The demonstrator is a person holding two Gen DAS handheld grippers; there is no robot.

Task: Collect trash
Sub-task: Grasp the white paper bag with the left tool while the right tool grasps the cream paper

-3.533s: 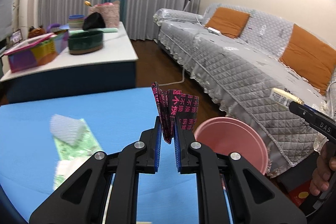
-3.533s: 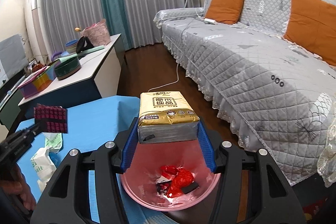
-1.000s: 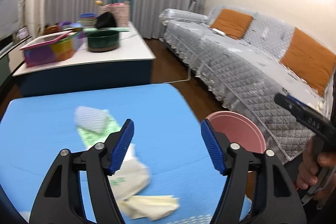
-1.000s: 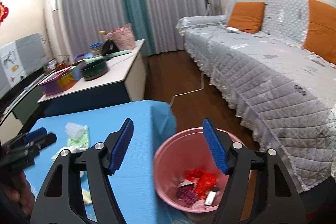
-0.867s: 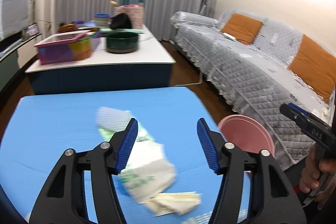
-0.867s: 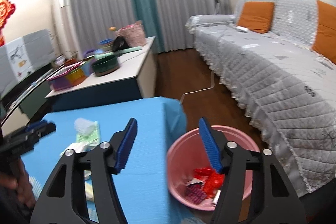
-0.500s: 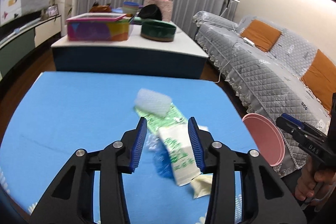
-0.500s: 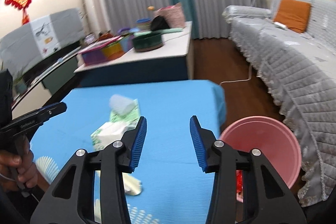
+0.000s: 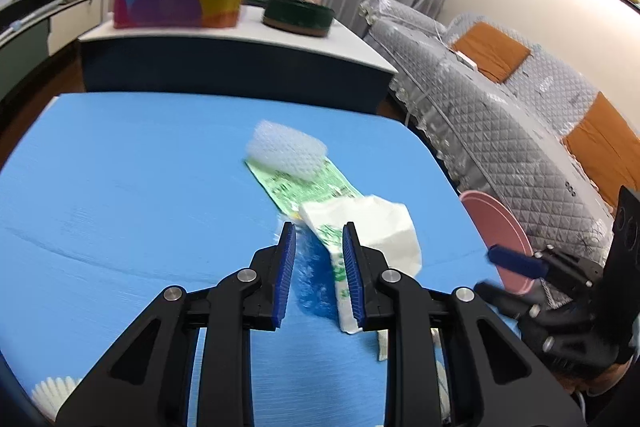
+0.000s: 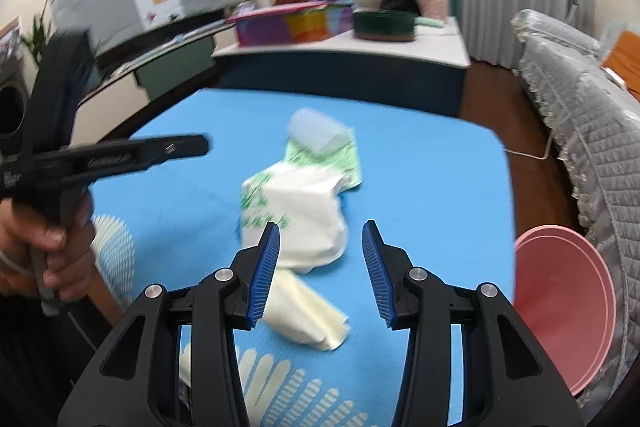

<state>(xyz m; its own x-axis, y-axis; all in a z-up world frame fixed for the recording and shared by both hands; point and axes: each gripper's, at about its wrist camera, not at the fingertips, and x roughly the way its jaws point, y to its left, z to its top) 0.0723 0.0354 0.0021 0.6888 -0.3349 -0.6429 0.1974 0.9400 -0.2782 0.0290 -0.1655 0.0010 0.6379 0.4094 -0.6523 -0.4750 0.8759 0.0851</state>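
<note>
A white tissue pack with green print (image 9: 372, 227) (image 10: 300, 215) lies on the blue table (image 9: 120, 187) among other litter. My left gripper (image 9: 318, 267) hovers low at the pack's left edge, jaws closing over a crumpled clear film (image 9: 312, 271), pads not pressing. My right gripper (image 10: 320, 267) stands open just in front of the pack, above a cream folded wrapper (image 10: 308, 315). Behind the pack lie a green wrapper (image 9: 308, 183) (image 10: 324, 159) and a bubble-wrap piece (image 9: 286, 147) (image 10: 316, 131). The pink bin (image 9: 496, 227) (image 10: 560, 307) stands beside the table's right edge.
A low white table (image 9: 256, 31) with a colourful box (image 9: 176, 3) and a green bowl (image 9: 298, 15) stands behind. A grey quilted sofa (image 9: 500, 131) runs along the right. A white ribbed piece (image 10: 116, 255) lies at the table's near left. A hand (image 10: 40, 247) holds the left gripper.
Both grippers let go of their trash over the pink bin, then swung left and down to the pile on the blue table. Both pairs of jaws have narrowed, the left more.
</note>
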